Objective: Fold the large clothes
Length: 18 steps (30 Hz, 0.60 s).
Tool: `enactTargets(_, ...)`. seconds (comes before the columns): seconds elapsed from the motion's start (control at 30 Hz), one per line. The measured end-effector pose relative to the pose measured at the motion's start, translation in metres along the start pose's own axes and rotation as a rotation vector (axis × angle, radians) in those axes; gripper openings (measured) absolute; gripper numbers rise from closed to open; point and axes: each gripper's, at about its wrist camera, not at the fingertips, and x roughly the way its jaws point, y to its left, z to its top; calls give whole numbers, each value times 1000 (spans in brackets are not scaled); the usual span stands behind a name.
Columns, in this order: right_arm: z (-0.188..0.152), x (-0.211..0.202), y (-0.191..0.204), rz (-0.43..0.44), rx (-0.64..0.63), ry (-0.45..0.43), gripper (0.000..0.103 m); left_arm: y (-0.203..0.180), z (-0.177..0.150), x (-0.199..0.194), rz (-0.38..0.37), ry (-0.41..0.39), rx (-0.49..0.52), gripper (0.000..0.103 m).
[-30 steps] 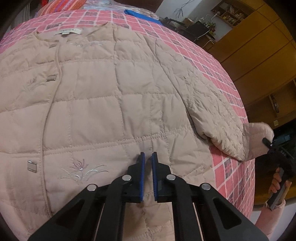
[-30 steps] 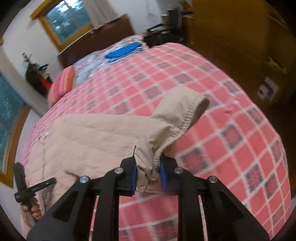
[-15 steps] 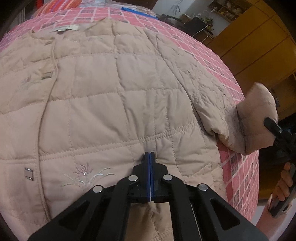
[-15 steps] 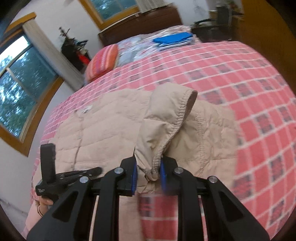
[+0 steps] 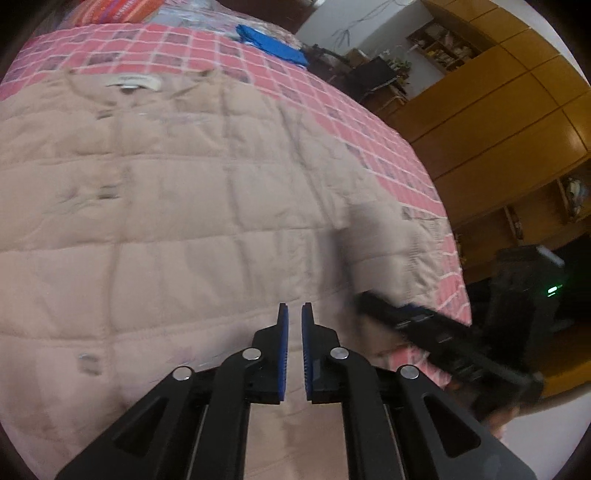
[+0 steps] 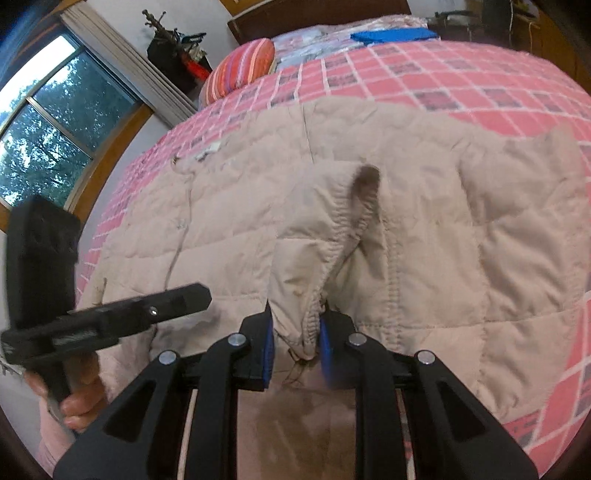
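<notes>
The puffy cuff (image 6: 325, 236) had travelled inward over the quilted beige jacket (image 5: 166, 206), pinched by the right tongs (image 6: 295, 332); the left tongs (image 5: 293, 321) had parted slightly, empty.

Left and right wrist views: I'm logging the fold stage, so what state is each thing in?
Jacket: spread front-up on the bed, buttoned as far as the blur shows.
Sleeve cuff: lifted, folded in over the jacket body.
Right tongs: shut on the sleeve cuff.
Left tongs: open a little, empty, above the hem.
Blue cloth: folded flat by the pillows.
</notes>
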Motion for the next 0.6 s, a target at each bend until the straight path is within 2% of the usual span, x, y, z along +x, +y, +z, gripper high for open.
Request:
enactTargets(0.07,-4,7,-3,3,3,8,22,-6,4,11,-34,19,-19,19)
enactTargets(0.13,-7,4,-2,35,-17,0,33,-11,10,22,-64,40,-38,22)
enactTargets(0.2,-15,-9,2,46,-47,-15,43,-12,12,30,-61,58,-48,32)
enactTargets(0.27,-24,-21,4,10,-76,-23,43,-12,16,36,-54,63,-59,38)
enactTargets(0.33,-31,-33,-1,3,-74,-30,43,-13,17,41,-72,70,-68,38)
enactTargets(0.53,-45,-83,-33,20,6,-116,43,-24,14,39,-171,66,-75,38)
enactTargets(0.6,-49,-100,-45,-29,37,-151,44,-30,12,29,-161,41,-44,46)
